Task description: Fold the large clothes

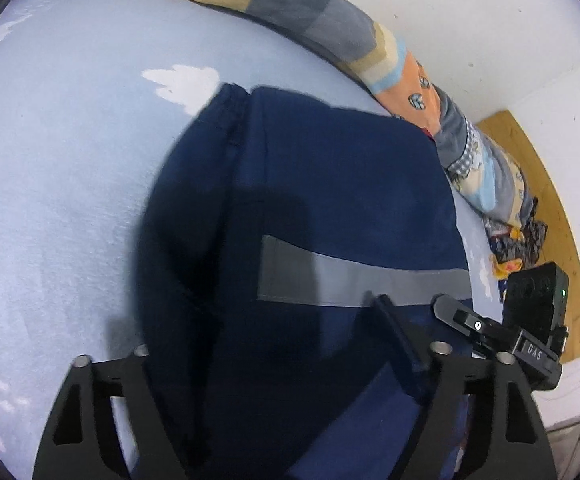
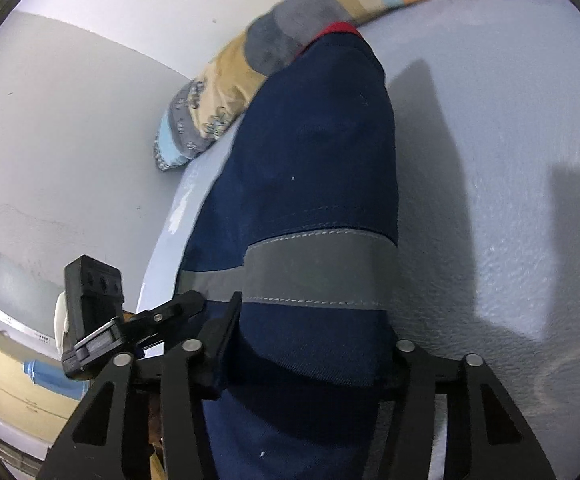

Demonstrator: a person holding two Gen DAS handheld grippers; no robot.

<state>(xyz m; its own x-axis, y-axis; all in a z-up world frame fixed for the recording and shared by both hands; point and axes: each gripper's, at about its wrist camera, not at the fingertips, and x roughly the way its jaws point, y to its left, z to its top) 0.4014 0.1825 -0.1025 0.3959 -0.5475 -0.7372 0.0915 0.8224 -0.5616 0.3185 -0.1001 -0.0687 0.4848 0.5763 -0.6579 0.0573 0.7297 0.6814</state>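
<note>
Navy garment (image 1: pixel 330 208) with a grey reflective band (image 1: pixel 354 280) lies on the pale blue bed (image 1: pixel 70 184), near the patterned quilt (image 1: pixel 302 4) along its far edge. Left gripper (image 1: pixel 278 368) fingers stand wide apart over the cloth; right gripper (image 2: pixel 310 360) fingers straddle it, equally wide, gripping nothing.

Both pictures were bright and evenly lit, with a cool white light that seemed to come from above and behind the cameras. In the left wrist view a soft shadow lay on the navy garment (image 1: pixel 310 208) just ahead of the jaws, darkening part of its grey band (image 1: pixel 354 280). In the right wrist view hard, angular shadows fell on the pale blue bed sheet (image 2: pixel 510 140) to the right of the jaws. No glare was visible. The fisheye lens bent all lines strongly, and black corners framed each picture. The patterned pillow (image 2: pixel 218 92) far ahead of the jaws looked slightly blurred.
</note>
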